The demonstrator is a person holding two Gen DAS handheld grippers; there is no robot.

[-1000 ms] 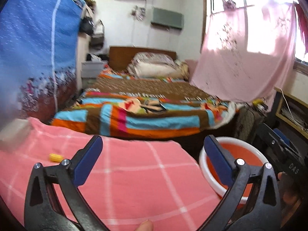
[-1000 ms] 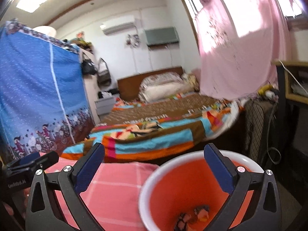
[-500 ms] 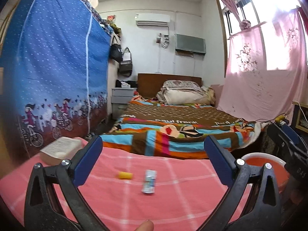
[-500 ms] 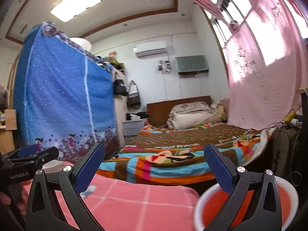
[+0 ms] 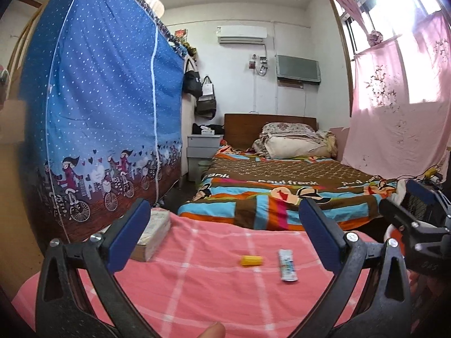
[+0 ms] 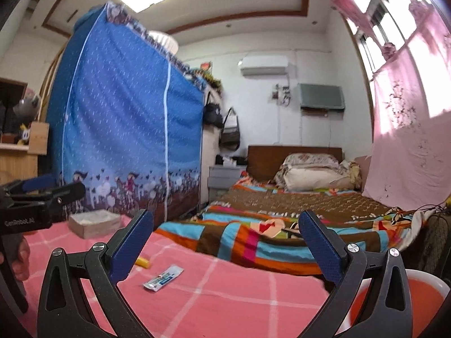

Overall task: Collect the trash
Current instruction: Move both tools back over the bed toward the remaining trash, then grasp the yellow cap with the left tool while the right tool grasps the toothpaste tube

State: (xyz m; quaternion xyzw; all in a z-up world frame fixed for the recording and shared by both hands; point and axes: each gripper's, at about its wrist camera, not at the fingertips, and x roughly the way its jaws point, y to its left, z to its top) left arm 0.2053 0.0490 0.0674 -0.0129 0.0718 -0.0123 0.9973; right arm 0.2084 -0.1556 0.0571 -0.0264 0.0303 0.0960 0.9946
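A small yellow piece of trash [image 5: 251, 260] and a blue-white wrapper [image 5: 287, 261] lie on the pink checked tablecloth [image 5: 197, 295]. My left gripper [image 5: 225, 239] is open and empty, held above the cloth just short of them. My right gripper [image 6: 225, 242] is open and empty; the wrapper [image 6: 163, 277] lies ahead to its left, and the yellow piece [image 6: 142, 262] is partly hidden behind its left finger. The orange bin with a white rim [image 6: 394, 295] stands low at the right, partly behind the right finger.
A book [image 5: 153, 233] lies at the table's far left corner. A bed with a colourful blanket [image 5: 282, 194] stands beyond the table. A blue fabric wardrobe [image 5: 107, 129] is on the left, pink curtains [image 5: 400, 107] on the right.
Both grippers have lifted and swung left, away from the bin. The yellow piece and the wrapper have come into view ahead. Both stay open and empty.
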